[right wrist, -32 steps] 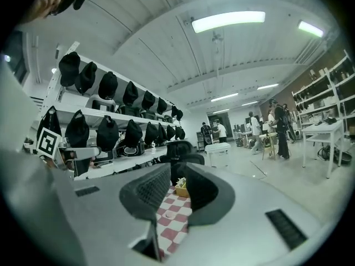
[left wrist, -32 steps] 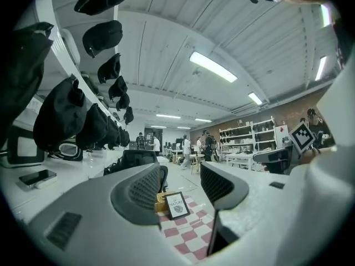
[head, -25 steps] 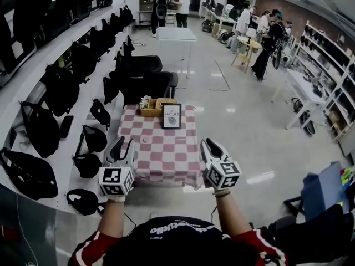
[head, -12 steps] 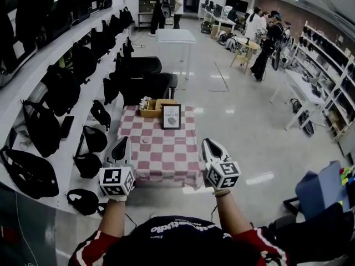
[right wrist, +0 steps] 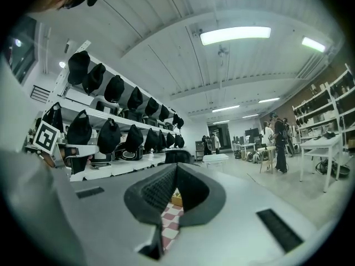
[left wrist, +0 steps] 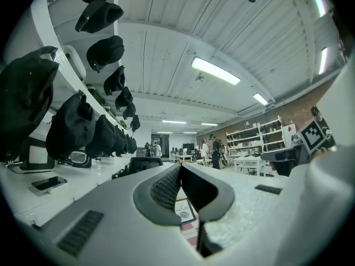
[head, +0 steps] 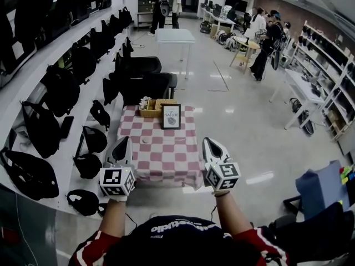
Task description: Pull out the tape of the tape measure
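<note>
A small table with a red-and-white checked cloth (head: pixel 166 159) stands ahead of me on the floor. On it lies a small pale round thing (head: pixel 146 140), perhaps the tape measure; it is too small to tell. My left gripper (head: pixel 123 139) is held level in the air before the table's near left corner, its jaws shut with nothing between them. My right gripper (head: pixel 209 141) hovers at the near right corner, also shut and empty. In the left gripper view the left gripper (left wrist: pixel 180 166) has its tips together; in the right gripper view the right gripper (right wrist: pixel 176 166) does too.
A wooden box (head: pixel 152 107) and a framed sign (head: pixel 171 116) stand at the table's far edge. Black chairs (head: pixel 144 82) sit behind it. Shelves with black bags (head: pixel 55 93) run along the left. A white table (head: pixel 176 36), people and racks are far off.
The left gripper's jaws, apart a second ago, have closed on nothing. Both hands stay where they were, and the right gripper stays shut.
</note>
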Available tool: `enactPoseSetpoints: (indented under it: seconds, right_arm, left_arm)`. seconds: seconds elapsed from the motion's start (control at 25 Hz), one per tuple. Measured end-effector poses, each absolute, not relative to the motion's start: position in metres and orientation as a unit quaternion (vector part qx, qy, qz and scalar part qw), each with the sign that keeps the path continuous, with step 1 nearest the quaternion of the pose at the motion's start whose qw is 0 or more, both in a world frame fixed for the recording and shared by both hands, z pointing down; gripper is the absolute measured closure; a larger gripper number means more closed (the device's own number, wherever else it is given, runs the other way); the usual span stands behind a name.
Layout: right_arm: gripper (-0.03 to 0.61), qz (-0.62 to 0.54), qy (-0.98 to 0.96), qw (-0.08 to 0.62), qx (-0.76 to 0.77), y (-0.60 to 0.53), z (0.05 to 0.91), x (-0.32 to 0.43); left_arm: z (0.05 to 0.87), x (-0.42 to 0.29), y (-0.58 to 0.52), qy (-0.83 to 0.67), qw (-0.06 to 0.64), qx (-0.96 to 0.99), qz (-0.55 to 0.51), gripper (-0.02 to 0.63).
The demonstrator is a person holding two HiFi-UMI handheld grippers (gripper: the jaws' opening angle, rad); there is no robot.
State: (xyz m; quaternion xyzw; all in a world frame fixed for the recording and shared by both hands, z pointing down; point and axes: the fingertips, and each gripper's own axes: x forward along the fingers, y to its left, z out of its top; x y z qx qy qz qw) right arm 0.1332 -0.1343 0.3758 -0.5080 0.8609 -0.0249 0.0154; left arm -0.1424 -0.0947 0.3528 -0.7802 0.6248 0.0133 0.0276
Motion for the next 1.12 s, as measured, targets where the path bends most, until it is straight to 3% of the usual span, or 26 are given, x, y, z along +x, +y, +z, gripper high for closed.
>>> enactPoseSetpoints:
  seconds: [1.12]
  right_arm:
    - [0.577,-0.026,0.862,0.013,-0.506,-0.1382,0.3768,0.1385]
  left_arm:
    - [0.357,-0.1411,-0.0968,0.633,0.032,-0.773,0.015,0.607]
